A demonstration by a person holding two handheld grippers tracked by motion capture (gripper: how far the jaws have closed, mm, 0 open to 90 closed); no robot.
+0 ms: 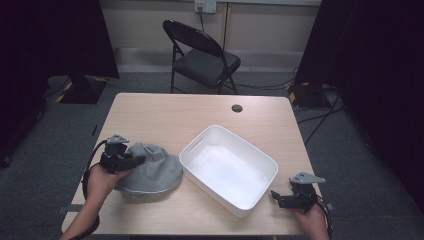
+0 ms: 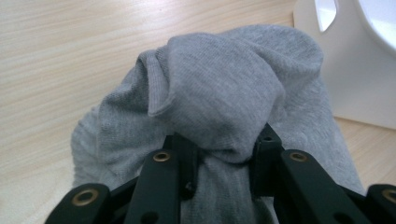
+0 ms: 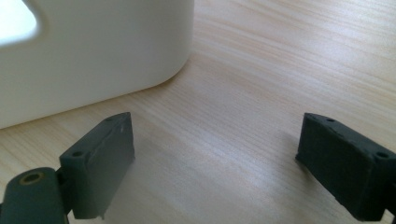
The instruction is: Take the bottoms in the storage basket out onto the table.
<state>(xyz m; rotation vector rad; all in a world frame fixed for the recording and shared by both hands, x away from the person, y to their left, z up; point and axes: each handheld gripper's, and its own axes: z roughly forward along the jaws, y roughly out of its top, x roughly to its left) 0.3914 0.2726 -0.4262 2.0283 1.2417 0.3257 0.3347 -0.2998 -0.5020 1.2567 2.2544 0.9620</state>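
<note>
the left gripper [image 2: 224, 156] is pinching a bunched fold of the grey hat [image 1: 150, 170], which is lying on the table [image 1: 165, 112] just beside the white bin [image 1: 265, 165]. it looks soft, light and floppy, so a thick gathered fold is probably holding best. the right gripper [image 3: 215, 154] is resting with jaws apart, holding nothing.

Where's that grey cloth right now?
In the high view, the grey cloth lies at the table's left front, beside the white bin, pinched by the left tool.
</note>
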